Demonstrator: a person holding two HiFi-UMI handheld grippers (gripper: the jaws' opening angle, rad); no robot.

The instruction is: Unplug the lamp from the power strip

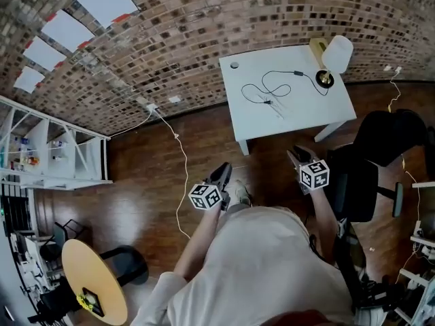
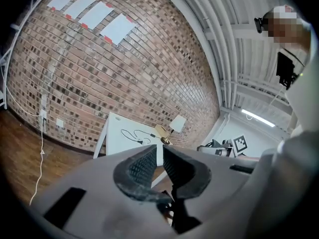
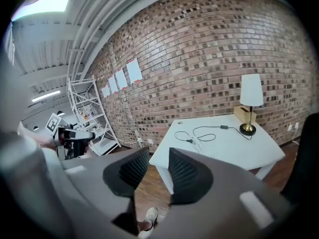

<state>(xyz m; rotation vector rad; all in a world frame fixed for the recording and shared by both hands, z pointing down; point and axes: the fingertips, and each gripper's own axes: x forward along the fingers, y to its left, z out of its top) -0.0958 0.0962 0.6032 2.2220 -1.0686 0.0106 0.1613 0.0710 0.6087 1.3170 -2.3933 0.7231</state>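
Evidently neither pair has work yet. The left tongs [image 2: 158, 151] stand apart and empty, and so do the right tongs [image 3: 158, 156] — both aimed ahead, probably for the approach, well short of the white worktop [image 1: 299, 124]. The black cord [image 1: 272, 87] loops from a plug [image 1: 267, 101] mid-worktop to the lamp [image 1: 336, 56] at the far right corner; the power strip is too pale to pick out.

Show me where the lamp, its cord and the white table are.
lamp [image 3: 251, 91], right gripper view, white shade.
cord [image 3: 224, 127], right gripper view, black inline block.
white table [image 3: 234, 147], right gripper view, bare top.
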